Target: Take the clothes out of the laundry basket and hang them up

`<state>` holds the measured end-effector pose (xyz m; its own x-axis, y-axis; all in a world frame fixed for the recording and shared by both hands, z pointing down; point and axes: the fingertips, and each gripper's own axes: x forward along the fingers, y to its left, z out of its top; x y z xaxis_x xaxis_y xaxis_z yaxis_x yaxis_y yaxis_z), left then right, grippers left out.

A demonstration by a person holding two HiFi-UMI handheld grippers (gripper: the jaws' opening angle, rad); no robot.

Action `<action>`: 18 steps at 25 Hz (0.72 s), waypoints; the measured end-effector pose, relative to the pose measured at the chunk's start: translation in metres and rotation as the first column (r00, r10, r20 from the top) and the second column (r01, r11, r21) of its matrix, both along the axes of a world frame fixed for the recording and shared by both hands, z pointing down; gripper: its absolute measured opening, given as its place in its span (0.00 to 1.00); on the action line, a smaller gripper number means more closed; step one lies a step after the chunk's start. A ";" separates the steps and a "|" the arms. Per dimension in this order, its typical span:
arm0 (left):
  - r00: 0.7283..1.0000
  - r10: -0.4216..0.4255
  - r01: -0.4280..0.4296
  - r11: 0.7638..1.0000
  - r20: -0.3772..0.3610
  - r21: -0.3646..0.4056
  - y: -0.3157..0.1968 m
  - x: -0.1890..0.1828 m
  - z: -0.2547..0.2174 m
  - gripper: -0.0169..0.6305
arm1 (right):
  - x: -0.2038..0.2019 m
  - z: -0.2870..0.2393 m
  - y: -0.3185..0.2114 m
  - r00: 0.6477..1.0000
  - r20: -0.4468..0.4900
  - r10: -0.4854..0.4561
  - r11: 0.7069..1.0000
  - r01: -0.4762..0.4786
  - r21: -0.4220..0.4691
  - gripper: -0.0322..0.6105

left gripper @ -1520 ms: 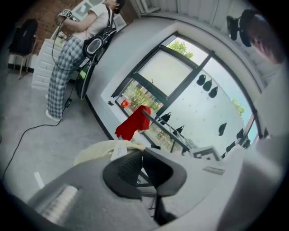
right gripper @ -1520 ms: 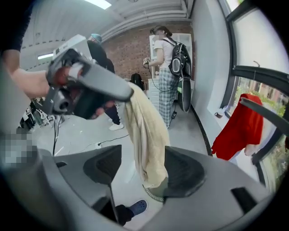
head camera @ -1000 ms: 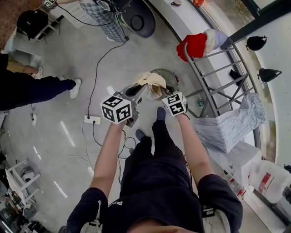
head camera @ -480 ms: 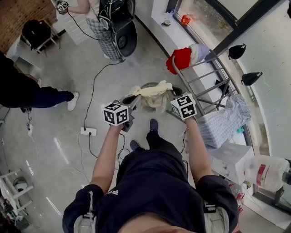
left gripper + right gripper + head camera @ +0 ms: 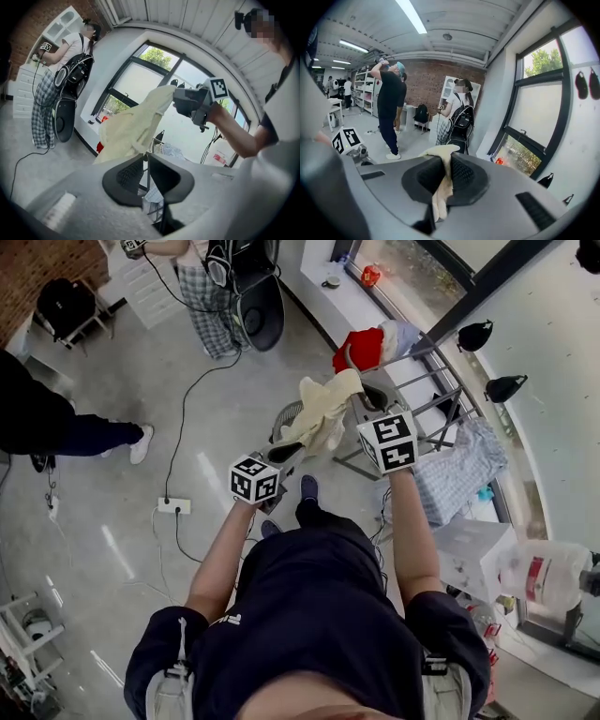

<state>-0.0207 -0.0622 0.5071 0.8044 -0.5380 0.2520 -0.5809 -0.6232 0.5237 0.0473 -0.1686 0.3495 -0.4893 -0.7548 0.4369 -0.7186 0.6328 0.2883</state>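
Item: cream garment (image 5: 323, 409). A second ago it was bunched low over the laundry basket (image 5: 284, 416); now it is raised and stretched in front of the drying rack (image 5: 433, 407).

My right tool (image 5: 356, 382) is clamped on the garment's upper end, with cloth bunched between its jaws. It has lifted toward the rack's top since then.

My left tool (image 5: 289, 446) has its jaws together on the lower edge, farther from the rack.

The basket stands on the floor (image 5: 112, 549) at the rack's foot, partly behind the garment.

On the rack: a red garment (image 5: 361, 348) at the top and a checked cloth (image 5: 459, 465) lower down.

Room: a power strip (image 5: 173, 507) lies well apart from the rack, and there are windows beyond it.
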 end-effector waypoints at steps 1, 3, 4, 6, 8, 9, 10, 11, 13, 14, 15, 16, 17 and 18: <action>1.000 -0.007 0.007 1.000 -0.004 -0.005 0.004 -0.002 0.006 0.07 | 0.000 -0.004 0.001 1.000 -0.013 0.003 1.000 -0.003 0.008 0.07; 0.999 -0.036 0.036 0.999 -0.009 -0.012 0.010 -0.006 0.015 0.07 | 0.001 -0.009 0.002 0.999 -0.031 0.013 1.000 -0.012 0.019 0.07; 0.999 -0.052 0.052 0.999 -0.002 -0.014 0.013 -0.007 0.020 0.08 | 0.002 -0.011 0.003 0.999 -0.036 0.019 1.000 -0.018 0.023 0.07; 0.997 -0.072 0.073 0.997 0.034 -0.027 0.015 -0.008 0.033 0.17 | 0.006 -0.017 0.006 0.999 -0.043 0.032 0.999 -0.030 0.031 0.07; 0.994 -0.081 0.085 0.995 0.079 -0.058 0.014 -0.005 0.052 0.29 | 0.009 -0.025 0.009 0.998 -0.049 0.044 0.998 -0.041 0.042 0.07; 0.992 -0.082 0.089 0.993 0.097 -0.076 0.013 -0.003 0.062 0.32 | 0.010 -0.029 0.010 0.997 -0.051 0.050 0.998 -0.047 0.049 0.07; 0.990 -0.081 0.092 0.991 0.114 -0.093 0.011 0.000 0.073 0.33 | 0.012 -0.034 0.011 0.997 -0.052 0.057 0.997 -0.054 0.055 0.07; 0.989 -0.078 0.092 0.990 0.128 -0.109 0.010 0.004 0.083 0.33 | 0.013 -0.038 0.012 0.996 -0.053 0.065 0.996 -0.062 0.060 0.07; 0.988 -0.062 0.083 0.986 0.144 -0.142 0.010 0.016 0.100 0.33 | 0.019 -0.049 0.015 0.994 -0.062 0.088 0.994 -0.084 0.075 0.07; 0.988 -0.054 0.076 0.985 0.144 -0.154 0.009 0.024 0.104 0.33 | 0.022 -0.056 0.016 0.993 -0.064 0.100 0.992 -0.094 0.087 0.07; 0.989 -0.047 0.070 0.985 0.141 -0.159 0.007 0.033 0.104 0.33 | 0.024 -0.064 0.017 0.992 -0.062 0.111 0.990 -0.104 0.099 0.07; 0.990 -0.042 0.064 0.985 0.138 -0.160 0.005 0.041 0.103 0.33 | 0.027 -0.071 0.018 0.991 -0.056 0.121 0.988 -0.114 0.109 0.07; 0.989 -0.039 0.062 0.985 0.140 -0.159 0.002 0.049 0.102 0.33 | 0.030 -0.077 0.019 0.990 -0.048 0.132 0.985 -0.126 0.115 0.07; 0.988 -0.037 0.061 0.985 0.148 -0.161 0.000 0.057 0.102 0.33 | 0.034 -0.082 0.020 0.989 -0.040 0.144 0.983 -0.138 0.120 0.07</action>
<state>0.0359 -0.0624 0.6094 0.7271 -0.5172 0.4515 -0.6852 -0.5048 0.5251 0.0811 -0.1485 0.2676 -0.3549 -0.8617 0.3627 -0.7815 0.4863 0.3907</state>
